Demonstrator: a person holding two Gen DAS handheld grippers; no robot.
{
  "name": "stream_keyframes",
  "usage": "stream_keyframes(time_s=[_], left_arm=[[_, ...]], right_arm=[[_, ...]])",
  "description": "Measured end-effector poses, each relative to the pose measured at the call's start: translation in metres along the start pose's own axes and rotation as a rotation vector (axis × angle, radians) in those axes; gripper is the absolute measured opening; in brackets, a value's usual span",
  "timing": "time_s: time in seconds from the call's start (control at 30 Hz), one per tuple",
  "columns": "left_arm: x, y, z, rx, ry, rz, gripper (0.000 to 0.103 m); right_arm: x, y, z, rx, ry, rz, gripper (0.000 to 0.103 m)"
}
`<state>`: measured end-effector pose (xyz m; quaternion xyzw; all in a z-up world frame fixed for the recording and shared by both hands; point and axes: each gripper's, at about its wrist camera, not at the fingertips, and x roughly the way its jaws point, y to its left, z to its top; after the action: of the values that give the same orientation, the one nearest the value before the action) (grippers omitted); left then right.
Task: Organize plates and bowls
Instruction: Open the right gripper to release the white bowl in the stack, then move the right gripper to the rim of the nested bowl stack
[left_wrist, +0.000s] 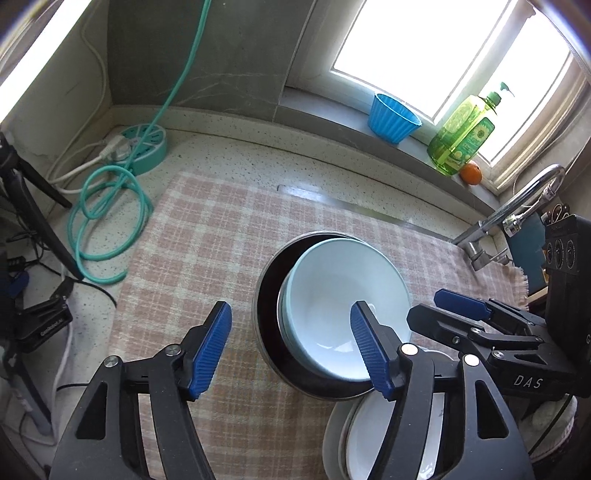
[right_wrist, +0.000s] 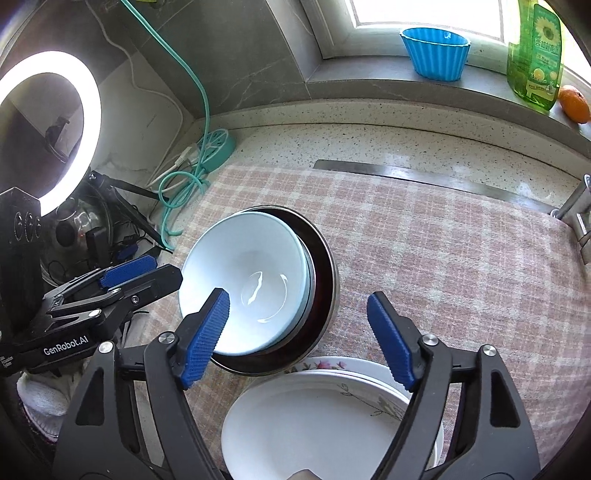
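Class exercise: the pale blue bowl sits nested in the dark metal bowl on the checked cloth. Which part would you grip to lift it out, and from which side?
Grip the pale blue bowl by its rim, one finger inside, one outside. Come from above on the left of the right wrist view, where its rim overhangs the metal bowl; opposite, little gap probably remains.

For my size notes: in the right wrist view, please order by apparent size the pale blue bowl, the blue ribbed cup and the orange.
1. pale blue bowl
2. blue ribbed cup
3. orange
The bowl is nearest, so true sizes stay unsure.
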<state>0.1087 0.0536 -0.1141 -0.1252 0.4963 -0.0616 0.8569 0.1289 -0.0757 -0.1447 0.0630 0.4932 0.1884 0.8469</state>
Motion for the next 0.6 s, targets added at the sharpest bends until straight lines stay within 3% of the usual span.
stream_keyframes(time_s=[0.4,0.6], left_arm=[[-0.008,0.000,-0.005,0.025,-0.020,0.033,0.067],[-0.013,0.014,-0.007,-0.014,-0.028,0.029,0.067]], right_arm=[[-0.016,-0.019,0.002,0.033,-0.024,-0.012,0.082],[-0.018,-0.030,0.001,0.045,-0.017,-0.010,0.082]])
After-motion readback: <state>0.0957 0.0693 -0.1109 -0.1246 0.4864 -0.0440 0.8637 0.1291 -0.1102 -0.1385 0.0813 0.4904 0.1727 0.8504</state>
